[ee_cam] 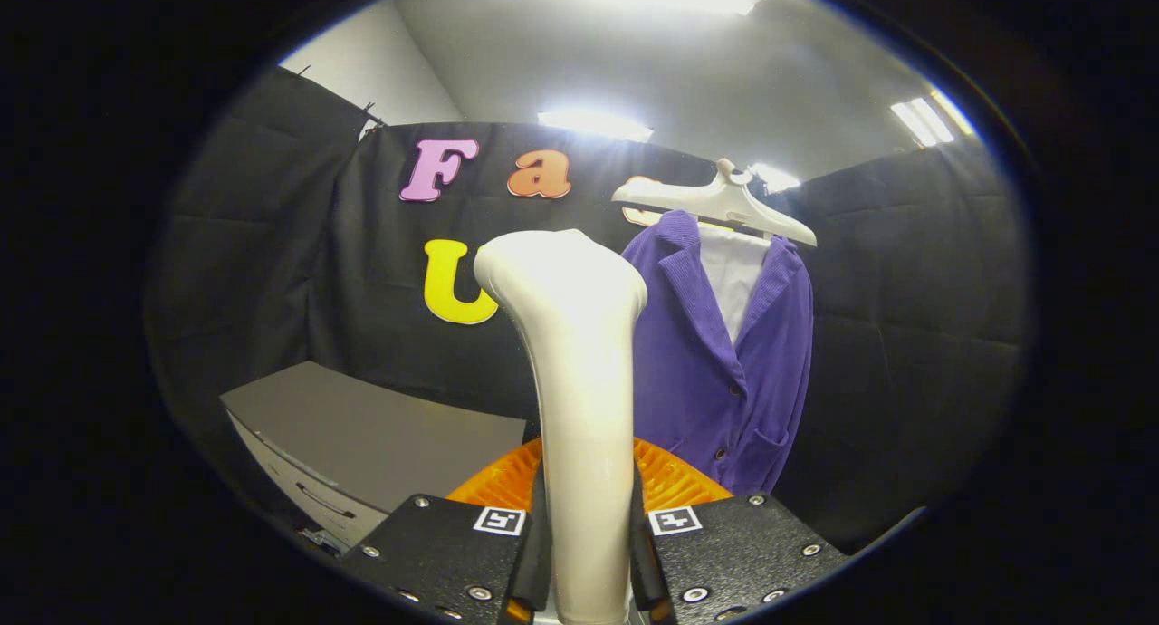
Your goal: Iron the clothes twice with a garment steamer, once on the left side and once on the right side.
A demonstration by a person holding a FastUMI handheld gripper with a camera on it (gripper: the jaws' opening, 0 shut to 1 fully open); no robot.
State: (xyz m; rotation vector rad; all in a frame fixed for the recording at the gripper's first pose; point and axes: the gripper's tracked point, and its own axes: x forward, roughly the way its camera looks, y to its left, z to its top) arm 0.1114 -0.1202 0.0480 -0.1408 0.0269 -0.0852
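Gripper (pixel 587 552) upright, clamped around steamer (pixel 570 371)

Black quilted cloth (pixel 914 335) hangs as the booth's wall on every side, its top edge sagging a little where it is clipped at the left corner (small clips show there against the paler surface behind). Above the cloth a plain white room wall (pixel 380 77) meets a grey-white ceiling (pixel 706 72), where bright panel lights (pixel 593 122) glare, one straight overhead, one just over the cloth's edge and a pair off to the right. Low on the left stands a grey cabinet (pixel 362 435) with a flat top and a drawer handle (pixel 319 501) on its pale front.
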